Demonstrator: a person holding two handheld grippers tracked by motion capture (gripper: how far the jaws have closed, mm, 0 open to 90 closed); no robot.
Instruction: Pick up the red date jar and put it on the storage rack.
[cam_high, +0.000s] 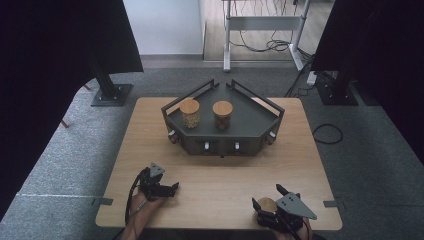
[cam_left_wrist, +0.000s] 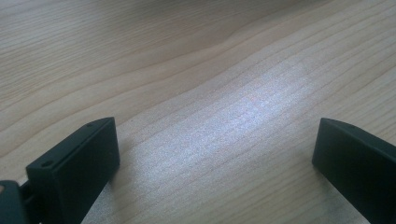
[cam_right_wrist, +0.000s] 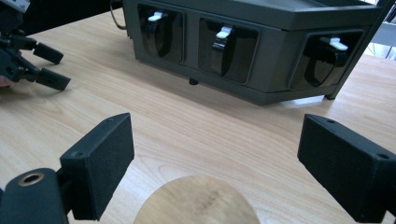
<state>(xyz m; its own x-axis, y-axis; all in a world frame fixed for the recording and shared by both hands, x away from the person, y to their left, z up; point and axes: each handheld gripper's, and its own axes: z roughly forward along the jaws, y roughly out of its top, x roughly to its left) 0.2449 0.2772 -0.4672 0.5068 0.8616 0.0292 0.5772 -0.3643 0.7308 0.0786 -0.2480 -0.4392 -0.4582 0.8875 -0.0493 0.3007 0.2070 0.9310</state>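
1. Left gripper (cam_high: 170, 189): rests low on the wooden table (cam_high: 215, 170), jaws spread wide, bare tabletop between them.
2. Right gripper (cam_high: 267, 201): jaws stand wide on either side of a jar with a wooden lid (cam_right_wrist: 197, 201); the pads do not press on it. The lid sits between and just below the jaws.
3. Dark corner shelf (cam_high: 250, 127): well ahead of both grippers, carrying two more lidded jars (cam_high: 190, 113), side by side.
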